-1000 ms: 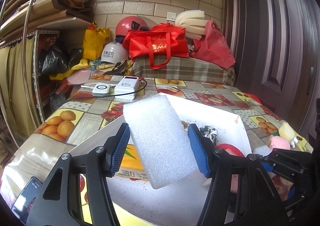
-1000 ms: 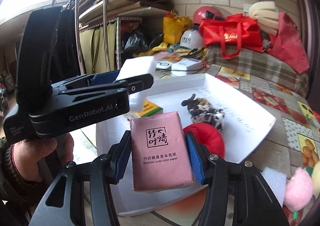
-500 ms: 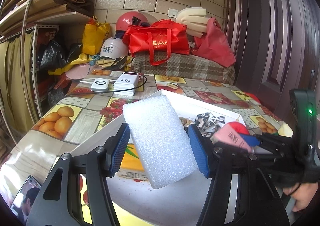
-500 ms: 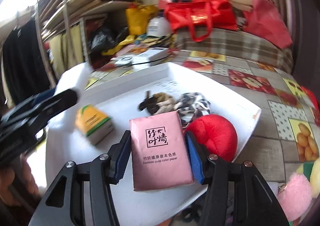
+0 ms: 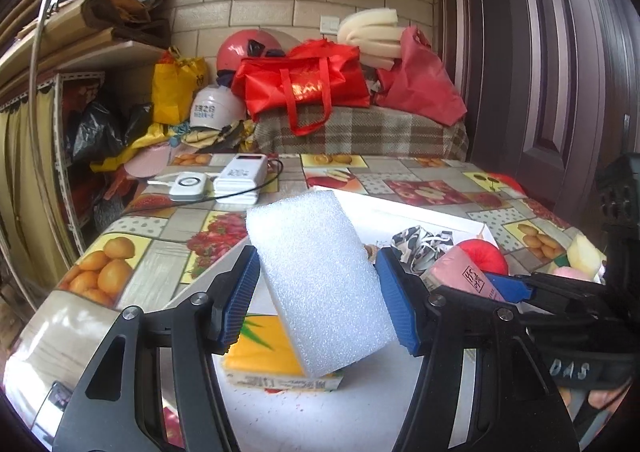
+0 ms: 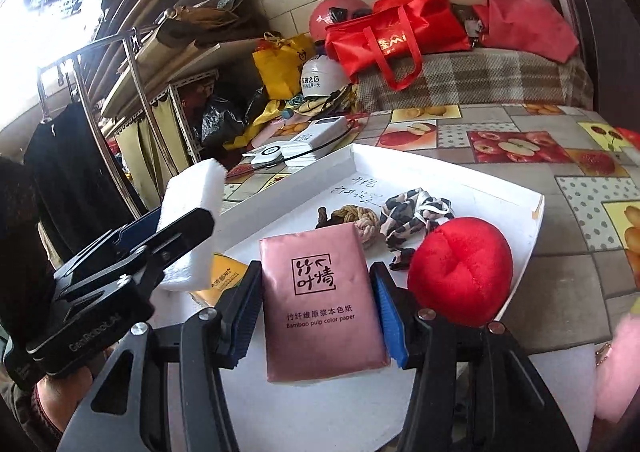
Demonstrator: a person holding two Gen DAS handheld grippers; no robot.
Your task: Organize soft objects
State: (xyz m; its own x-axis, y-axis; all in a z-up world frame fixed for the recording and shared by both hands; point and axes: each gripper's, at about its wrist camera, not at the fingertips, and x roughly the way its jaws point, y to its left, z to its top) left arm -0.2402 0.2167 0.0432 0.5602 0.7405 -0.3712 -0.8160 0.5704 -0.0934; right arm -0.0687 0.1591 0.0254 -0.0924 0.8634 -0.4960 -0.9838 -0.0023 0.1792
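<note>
pink tissue pack [image 6: 320, 304] clamped, white tray [image 6: 472, 175]

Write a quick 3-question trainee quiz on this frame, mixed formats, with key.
1. True or false: the left gripper is shut on the white foam block.
2. Multiple choice: what does the right gripper hold? A) red plush ball B) pink tissue pack C) leopard-print scrunchie
3. Fill in the blank: the yellow tissue pack lies flat in the white ____, just under the foam block.

Key:
1. True; both blue pads press its sides.
2. B; the pink tissue pack sits between the pads, while the red plush ball and the leopard-print scrunchie lie in the white tray.
3. tray
</note>
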